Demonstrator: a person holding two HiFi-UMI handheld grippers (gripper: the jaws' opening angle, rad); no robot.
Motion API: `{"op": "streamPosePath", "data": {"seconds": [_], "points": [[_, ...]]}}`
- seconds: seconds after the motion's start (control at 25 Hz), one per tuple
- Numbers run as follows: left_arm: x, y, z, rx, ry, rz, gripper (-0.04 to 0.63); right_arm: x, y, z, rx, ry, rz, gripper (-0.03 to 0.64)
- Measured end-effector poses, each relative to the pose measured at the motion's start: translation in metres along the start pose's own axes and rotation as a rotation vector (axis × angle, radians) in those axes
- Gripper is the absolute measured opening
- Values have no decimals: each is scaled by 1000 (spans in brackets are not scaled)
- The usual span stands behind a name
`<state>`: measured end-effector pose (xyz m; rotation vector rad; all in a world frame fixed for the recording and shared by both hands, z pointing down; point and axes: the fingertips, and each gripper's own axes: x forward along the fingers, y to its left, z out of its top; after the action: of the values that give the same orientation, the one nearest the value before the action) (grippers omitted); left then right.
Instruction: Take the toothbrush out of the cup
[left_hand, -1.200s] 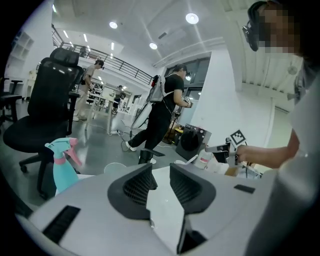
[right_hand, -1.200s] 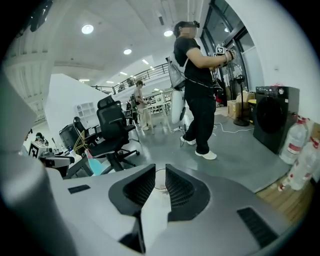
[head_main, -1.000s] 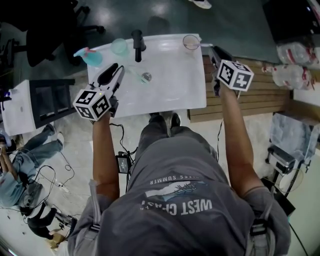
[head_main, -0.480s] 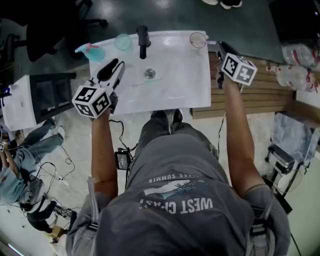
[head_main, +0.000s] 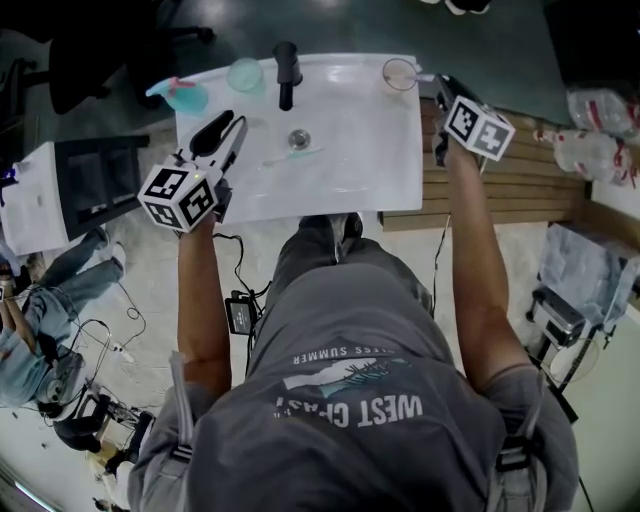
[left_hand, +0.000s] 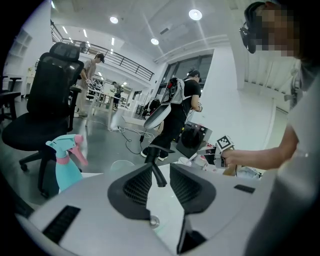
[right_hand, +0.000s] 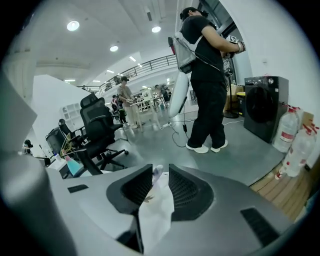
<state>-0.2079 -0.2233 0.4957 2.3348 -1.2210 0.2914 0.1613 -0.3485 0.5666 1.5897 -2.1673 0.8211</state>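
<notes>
Toothbrush (head_main: 293, 154) lay in the sink (head_main: 360, 170) basin beside the drain (head_main: 299, 139), top centre, well apart from the cup (head_main: 400, 72). Right gripper (head_main: 441, 88), jaws just opening and holding nothing, sat right beside that corner cup, where one nudge could have knocked it off. Left gripper (head_main: 228, 128) hung open, empty.

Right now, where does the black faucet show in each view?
Head view: black faucet at top centre, on the sink's far edge.
Left gripper view: centre, seen through the gap between the jaws.
Right gripper view: not in it.
Shared landmark: teal spray bottle, upper left in head view, lower left in left gripper view, probably the small teal shape far left in right gripper view.
</notes>
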Motion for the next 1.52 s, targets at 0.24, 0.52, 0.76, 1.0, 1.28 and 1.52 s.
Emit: {"op": "streamPosePath", "data": {"seconds": [0.24, 0.52, 0.76, 1.0, 1.28, 1.52], "points": [[-1, 3, 0, -2, 2, 7, 89, 5, 4, 5, 0, -25, 27, 70], [-5, -4, 5, 0, -19, 8, 89, -11, 21, 24, -21, -76, 77, 48], [-11, -8, 8, 3, -35, 20, 89, -31, 32, 42, -32, -119, 108, 48], [-21, -16, 9, 10, -47, 37, 89, -58, 43, 59, -46, -157, 142, 49], [-25, -22, 13, 44, -48, 46, 66, -90, 55, 74, -77, -189, 187, 49], [-38, -25, 18, 72, -63, 60, 5, -104, 74, 64, -104, -179, 221, 49]]}}
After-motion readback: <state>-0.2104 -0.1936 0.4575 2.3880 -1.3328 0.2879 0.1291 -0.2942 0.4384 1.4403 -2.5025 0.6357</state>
